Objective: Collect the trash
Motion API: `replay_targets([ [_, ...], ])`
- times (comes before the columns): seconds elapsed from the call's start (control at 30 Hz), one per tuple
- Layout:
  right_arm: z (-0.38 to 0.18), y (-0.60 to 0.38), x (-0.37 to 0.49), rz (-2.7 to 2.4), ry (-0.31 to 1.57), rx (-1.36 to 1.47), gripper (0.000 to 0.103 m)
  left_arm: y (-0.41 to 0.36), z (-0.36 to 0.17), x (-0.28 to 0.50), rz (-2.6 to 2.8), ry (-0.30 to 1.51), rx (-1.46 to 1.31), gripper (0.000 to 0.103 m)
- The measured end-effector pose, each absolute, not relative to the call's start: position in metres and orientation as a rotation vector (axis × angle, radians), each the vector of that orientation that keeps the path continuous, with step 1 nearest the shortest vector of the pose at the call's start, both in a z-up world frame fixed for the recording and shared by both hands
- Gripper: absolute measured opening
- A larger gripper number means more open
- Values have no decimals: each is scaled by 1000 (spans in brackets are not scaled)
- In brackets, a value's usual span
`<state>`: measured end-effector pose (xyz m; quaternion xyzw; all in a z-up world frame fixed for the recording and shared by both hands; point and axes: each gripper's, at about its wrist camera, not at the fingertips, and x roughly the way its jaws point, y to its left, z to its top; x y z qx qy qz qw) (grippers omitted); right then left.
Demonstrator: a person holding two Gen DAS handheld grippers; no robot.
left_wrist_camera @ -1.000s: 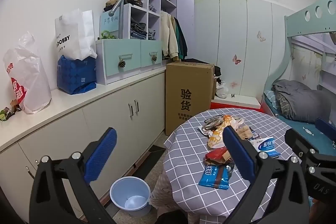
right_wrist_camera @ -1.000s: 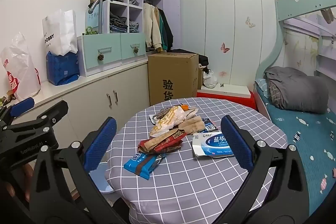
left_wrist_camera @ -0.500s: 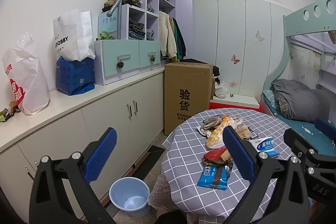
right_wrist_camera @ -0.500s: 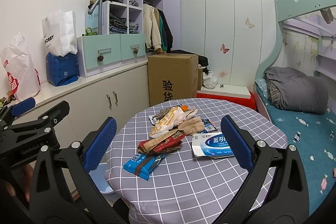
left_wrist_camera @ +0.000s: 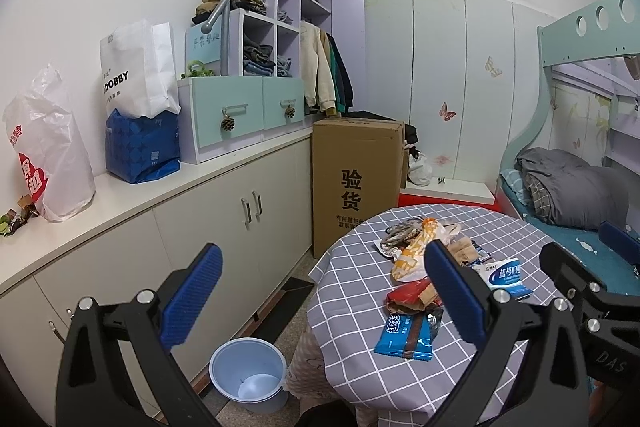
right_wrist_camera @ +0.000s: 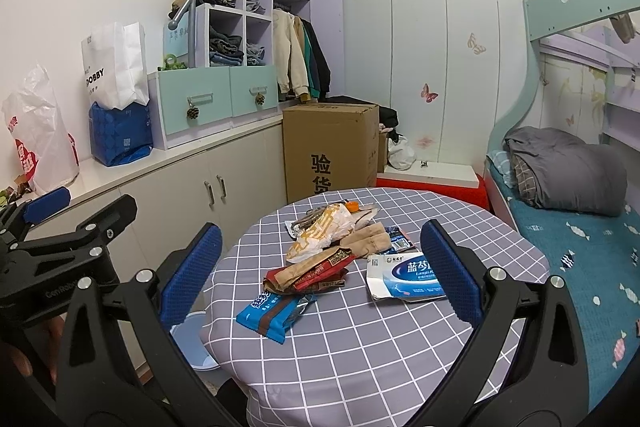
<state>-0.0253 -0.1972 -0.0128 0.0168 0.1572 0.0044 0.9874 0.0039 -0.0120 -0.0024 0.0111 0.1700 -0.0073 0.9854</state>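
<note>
Several wrappers lie on a round table with a grey checked cloth (right_wrist_camera: 360, 347): a blue snack wrapper (right_wrist_camera: 272, 313) at the front, a red and brown one (right_wrist_camera: 308, 269), a yellow-white bag (right_wrist_camera: 320, 237) and a white and blue packet (right_wrist_camera: 404, 277). The same pile shows in the left wrist view (left_wrist_camera: 416, 283). A light blue bin (left_wrist_camera: 248, 373) stands on the floor left of the table. My left gripper (left_wrist_camera: 320, 283) is open and empty above the gap between cabinet and table. My right gripper (right_wrist_camera: 320, 255) is open and empty, short of the pile.
White cabinets (left_wrist_camera: 200, 235) run along the left wall with bags (left_wrist_camera: 44, 147) and drawers on top. A tall cardboard box (left_wrist_camera: 356, 183) stands behind the table. A bunk bed (right_wrist_camera: 568, 195) with a grey blanket is on the right.
Both views have shifted only slightly; the grippers stay open and the wrappers have not moved.
</note>
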Motion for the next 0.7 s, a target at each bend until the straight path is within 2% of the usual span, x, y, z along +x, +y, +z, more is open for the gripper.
replay_targets([
  [0.7,-15,-173,-28,45,323,5,97,3,-13,6,5,359,26,99],
])
